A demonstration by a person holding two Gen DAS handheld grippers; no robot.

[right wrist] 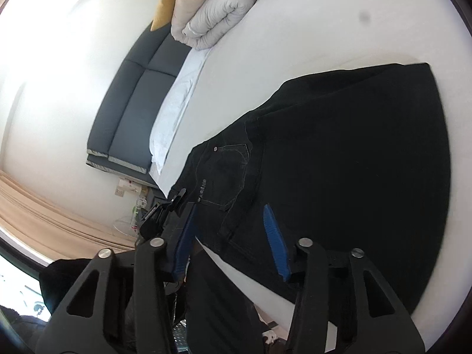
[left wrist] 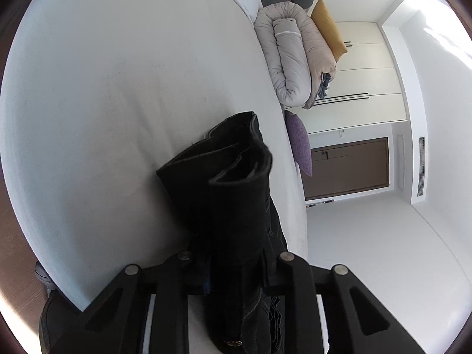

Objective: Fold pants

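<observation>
**Fold under way: one end lifted, the rest still flat**

The black denim pants (right wrist: pixel 339 162) are spread across the white bed (right wrist: pixel 295 44), with a back pocket and its pale stitching turned upward in the right wrist view. One end of the garment is bunched and clamped in the left gripper (left wrist: pixel 233 265), whose jaws are closed on a thick wad of layered fabric; the hems stand up in front of that camera, raised off the mattress. The right gripper (right wrist: pixel 230 236) is held over the seat area with its blue-padded jaws spread wide and nothing between them (whether the pads touch the cloth cannot be told).

The task is judged to be at an early-to-middle stage: the legs appear to be stacked together already, but the lengthwise fold is not yet laid down, and the lifted end is still to be carried over and flattened. A rolled grey duvet (left wrist: pixel 289 56) lies well apart at the bed's far side.
</observation>
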